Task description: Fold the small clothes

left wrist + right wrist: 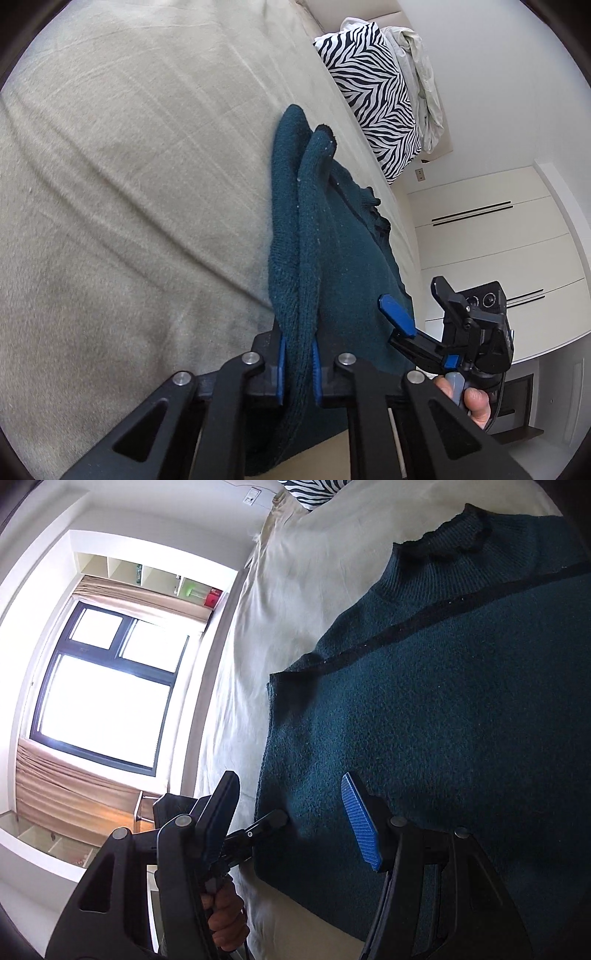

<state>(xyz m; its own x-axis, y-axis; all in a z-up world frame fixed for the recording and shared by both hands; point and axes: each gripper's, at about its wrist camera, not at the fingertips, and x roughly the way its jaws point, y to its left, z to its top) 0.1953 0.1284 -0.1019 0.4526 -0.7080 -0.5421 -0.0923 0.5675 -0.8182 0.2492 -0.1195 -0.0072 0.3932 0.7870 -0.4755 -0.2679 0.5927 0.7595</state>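
A dark teal knit sweater (343, 236) lies on a beige bedsheet (129, 184). My left gripper (298, 365) is shut on a fold of the sweater, probably a sleeve, which runs up between its blue pads and drapes over the body. My right gripper (417, 306) shows at the sweater's right edge, open. In the right wrist view the sweater (443, 709) fills the right side, with a ruffled collar (454, 531) at the top. The right gripper (291, 819) is open and empty, one blue pad (360, 830) over the knit, the other finger beyond the sweater's edge.
A zebra-print pillow (373, 96) and crumpled pale bedding (421, 74) lie at the head of the bed. White wardrobe doors (491, 236) stand beyond the bed edge. A bright window (103, 694) with curtains is beside the bed. The left gripper's body (255, 834) shows close by.
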